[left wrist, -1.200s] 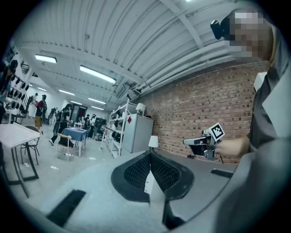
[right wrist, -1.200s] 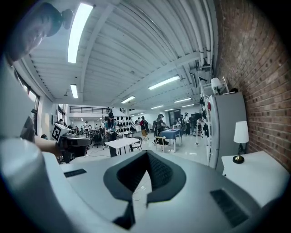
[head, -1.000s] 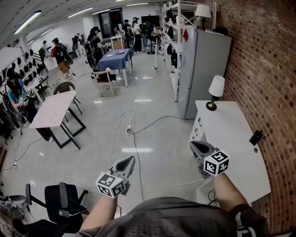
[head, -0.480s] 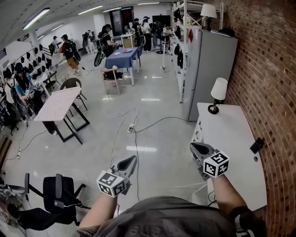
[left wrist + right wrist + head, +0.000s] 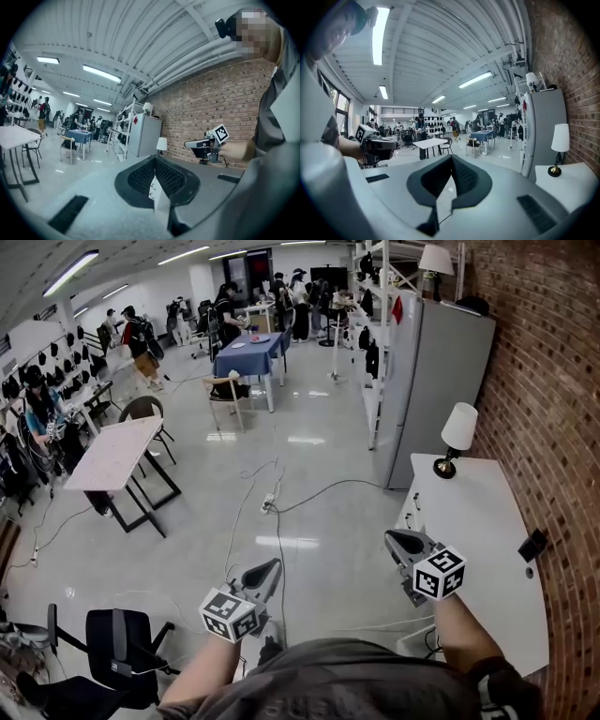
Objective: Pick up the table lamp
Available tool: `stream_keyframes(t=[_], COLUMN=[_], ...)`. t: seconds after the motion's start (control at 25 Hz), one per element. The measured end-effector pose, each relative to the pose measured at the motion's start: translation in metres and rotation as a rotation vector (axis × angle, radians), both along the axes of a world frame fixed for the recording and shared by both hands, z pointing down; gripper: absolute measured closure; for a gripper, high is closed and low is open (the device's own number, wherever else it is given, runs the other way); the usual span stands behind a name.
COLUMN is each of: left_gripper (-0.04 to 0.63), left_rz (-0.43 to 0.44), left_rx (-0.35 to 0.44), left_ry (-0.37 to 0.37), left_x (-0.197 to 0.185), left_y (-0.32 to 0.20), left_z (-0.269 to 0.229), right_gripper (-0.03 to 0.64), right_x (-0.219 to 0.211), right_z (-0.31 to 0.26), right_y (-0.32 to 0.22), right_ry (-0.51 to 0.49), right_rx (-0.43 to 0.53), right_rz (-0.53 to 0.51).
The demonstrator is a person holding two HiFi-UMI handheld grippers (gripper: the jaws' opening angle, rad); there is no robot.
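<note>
Large hall, pale glossy floor (image 5: pixel 309 512), brick wall (image 5: pixel 553 381) along the right.

Count:
- Lamps, two: the table lamp (image 5: pixel 457 439) with a white shade stands upright at the far end of the white table (image 5: pixel 483 559), close to the grey cabinet (image 5: pixel 441 381); a second lamp (image 5: pixel 436 259) stands on top of that cabinet.
- Grippers, two: left gripper (image 5: pixel 270 566) over the floor, right gripper (image 5: pixel 394 538) at the white table's near-left edge, well apart from the table lamp. Both have the jaws closed tip to tip with nothing between them.
- Other tables, two: pale table (image 5: pixel 117 456), blue table (image 5: pixel 246 354).

View differences: only the head view shows the floor cables (image 5: pixel 272 521) and the black chair (image 5: pixel 117 643). The right gripper view shows the table lamp's gold-coloured base; the left gripper view shows that lamp small, beyond the right gripper.

Limits: the white table's near end is cut off by the right arm; the people at the back are too small to count.
</note>
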State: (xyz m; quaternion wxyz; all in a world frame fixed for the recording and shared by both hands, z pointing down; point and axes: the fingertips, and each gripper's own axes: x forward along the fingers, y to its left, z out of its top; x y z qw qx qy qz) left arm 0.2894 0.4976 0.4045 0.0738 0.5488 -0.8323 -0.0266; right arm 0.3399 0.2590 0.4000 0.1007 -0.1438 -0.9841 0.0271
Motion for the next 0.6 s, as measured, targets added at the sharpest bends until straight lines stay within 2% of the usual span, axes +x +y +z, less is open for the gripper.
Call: stream_keyframes(t=[0.16, 0.4, 0.6], left_gripper=[0.592, 0.592, 0.592], left_rz=[0.049, 0.158, 0.197], left_rx=[0.016, 0.008, 0.018], left_ry=[-0.021, -0.044, -0.038], left_x=[-0.080, -0.221, -0.309], left_y=[0.012, 0.028, 0.040], left_z=[0.008, -0.011, -0.022], right_gripper=[0.623, 0.623, 0.623], right_x=[-0.068, -0.183, -0.254], right_z=[0.002, -0.020, -0.031], right_y=[0.017, 0.037, 0.049], right_ry=[-0.018, -0.052, -0.062], right_rx=[0.022, -0.005, -0.002], right_rz=[0.026, 0.149, 0.216])
